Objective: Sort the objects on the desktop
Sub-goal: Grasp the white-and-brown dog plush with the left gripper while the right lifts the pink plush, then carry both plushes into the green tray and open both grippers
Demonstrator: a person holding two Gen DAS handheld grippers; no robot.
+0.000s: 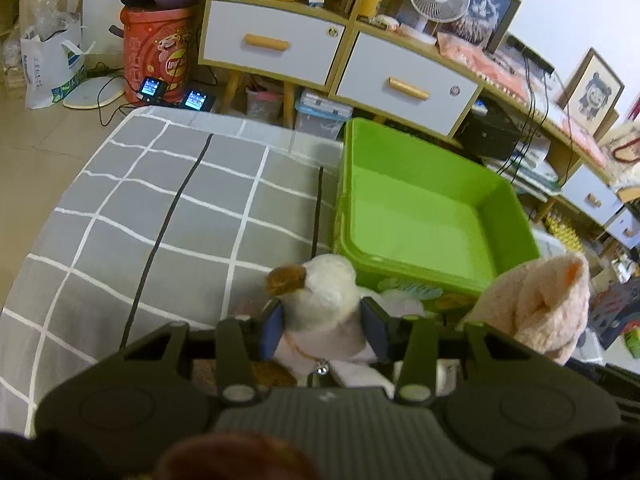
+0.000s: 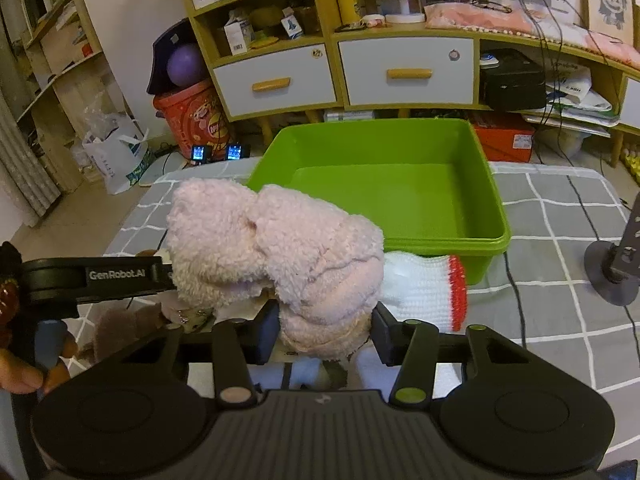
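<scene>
My left gripper [image 1: 324, 326] has its jaws squeezed in on the white plush toy [image 1: 324, 292], pads pressing both flanks just under its brown ear, and my right gripper [image 2: 326, 330] is clamped the same way on the pink fleece bundle [image 2: 276, 260], so both claws are as closed as their soft loads allow. The green bin [image 2: 496, 240] sits empty at about twelve o'clock from my right claw and one o'clock from my left, its near wall just beyond both loads, on the grey checked cloth [image 1: 160, 220]. A white knit glove with a red cuff [image 2: 432, 292] lies at two o'clock of my right fingers, touching the bin's near wall, and it waits its turn. To do this step well, I judge I should lift each load clear of the rim before carrying it forward, since floppy fleece will drag on the edge. I'd release only once each hangs over the bin floor, one claw at a time so they don't crowd each other
</scene>
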